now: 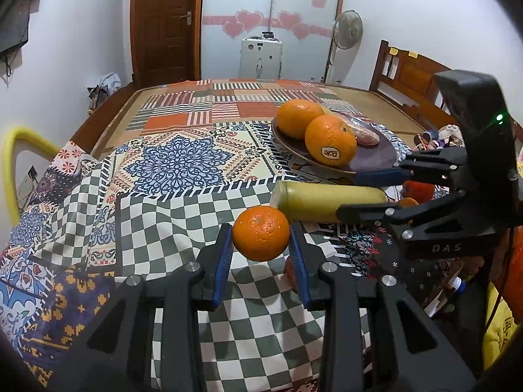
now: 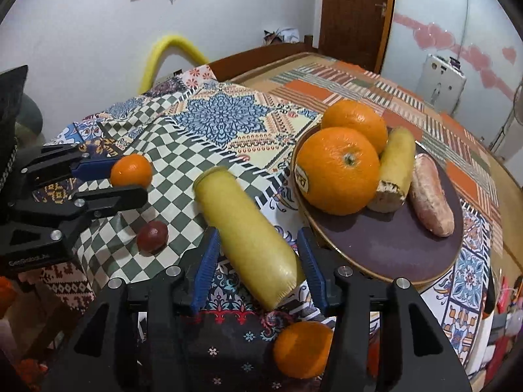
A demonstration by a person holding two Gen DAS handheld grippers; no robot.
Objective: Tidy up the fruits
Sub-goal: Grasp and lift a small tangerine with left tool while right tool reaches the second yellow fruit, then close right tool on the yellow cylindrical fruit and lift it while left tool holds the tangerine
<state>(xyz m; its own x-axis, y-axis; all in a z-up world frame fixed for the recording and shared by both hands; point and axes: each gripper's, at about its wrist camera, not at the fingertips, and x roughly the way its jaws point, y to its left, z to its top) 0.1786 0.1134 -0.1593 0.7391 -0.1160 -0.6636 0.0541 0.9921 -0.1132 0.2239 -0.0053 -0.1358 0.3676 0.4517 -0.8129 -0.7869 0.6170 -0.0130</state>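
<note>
My left gripper (image 1: 261, 228) is shut on a small orange (image 1: 261, 233) and holds it just above the checked cloth; the right wrist view shows this same gripper (image 2: 129, 178) and orange (image 2: 131, 170) at the left. A long yellow fruit piece (image 2: 248, 232) lies on the cloth between the fingers of my right gripper (image 2: 258, 235). The pads stand a little off its sides, so the gripper is open. A dark plate (image 2: 392, 245) to the right carries two big oranges (image 2: 338, 170), another yellow piece (image 2: 395, 163) and a pinkish piece (image 2: 431, 196).
A small dark red fruit (image 2: 152, 235) lies on the cloth between the two grippers. Another small orange (image 2: 302, 349) sits near the table edge under my right gripper. The patchwork cloth (image 1: 176, 160) stretches away to the left and back. A wooden chair (image 1: 408, 78) stands at the right.
</note>
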